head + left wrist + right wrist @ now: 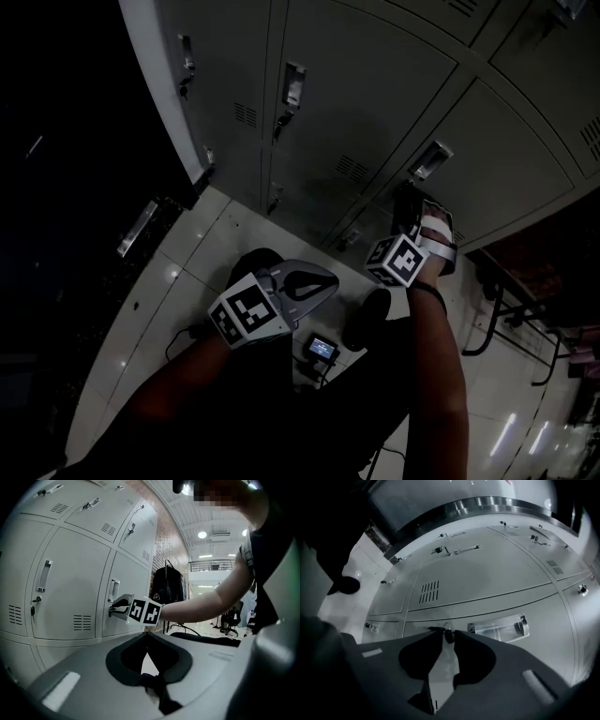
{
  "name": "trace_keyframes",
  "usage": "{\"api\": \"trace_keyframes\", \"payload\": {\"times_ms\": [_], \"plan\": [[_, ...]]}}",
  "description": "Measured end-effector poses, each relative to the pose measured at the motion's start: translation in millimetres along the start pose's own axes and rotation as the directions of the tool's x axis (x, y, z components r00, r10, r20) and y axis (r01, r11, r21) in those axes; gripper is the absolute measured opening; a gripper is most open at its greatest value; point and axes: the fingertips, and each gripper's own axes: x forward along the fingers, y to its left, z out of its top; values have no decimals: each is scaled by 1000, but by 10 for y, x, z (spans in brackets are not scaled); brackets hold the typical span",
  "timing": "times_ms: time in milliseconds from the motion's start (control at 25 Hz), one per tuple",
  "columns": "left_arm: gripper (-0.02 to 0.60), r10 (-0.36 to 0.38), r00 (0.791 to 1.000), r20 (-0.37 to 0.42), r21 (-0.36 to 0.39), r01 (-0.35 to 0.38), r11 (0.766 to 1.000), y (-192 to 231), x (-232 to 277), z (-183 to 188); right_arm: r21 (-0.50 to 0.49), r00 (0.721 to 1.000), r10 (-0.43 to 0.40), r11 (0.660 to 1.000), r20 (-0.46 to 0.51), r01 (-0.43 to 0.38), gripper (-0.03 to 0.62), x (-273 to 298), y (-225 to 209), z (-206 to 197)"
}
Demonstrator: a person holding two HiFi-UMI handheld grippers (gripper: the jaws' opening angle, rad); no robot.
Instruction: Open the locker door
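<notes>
Left tongs: the left gripper [147, 633] has its jaws together on nothing; in the head view it hangs low over the pale tiled floor [187, 253].
Right tongs: the right gripper [449, 632] is at 1 o'clock from the left one in the head view, tips against the lockers.
Grip: the right jaws are clamped on a small dark lock knob [449, 635].
Locker door: the grey metal locker door [555, 616] is closed, flush with its neighbours.
Handle: a silvery recessed pull handle [499, 627] sits at 3 o'clock from the knob, just beside it.
</notes>
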Motion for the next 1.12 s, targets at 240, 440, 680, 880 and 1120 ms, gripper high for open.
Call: {"api": "trace_keyframes", "payload": {"times_ms": [240,440,680,880,1120], "plan": [[11,2,1000,-9,1,-2,1000,16,-22,-22,-2,1000,-15,1000,16,15,38,-130,38,27],[11,4,1000,-12,3,-4,1000,16,-25,-34,31,997,-15,999,70,13,39,-550,161,41],[11,5,1000,-31,5,-5,1000,10,-10,-75,84,990,-13,996,141,1,43,-1213,344,-123],[11,-4,999,-40,12,4,1000,-26,39,-81,150,989,-2,988,147,-20,49,-1676,442,-404],[11,-14,998,-56,22,15,1000,-74,117,-95,158,997,-17,987,75,5,61,-2051,509,-842]]}}
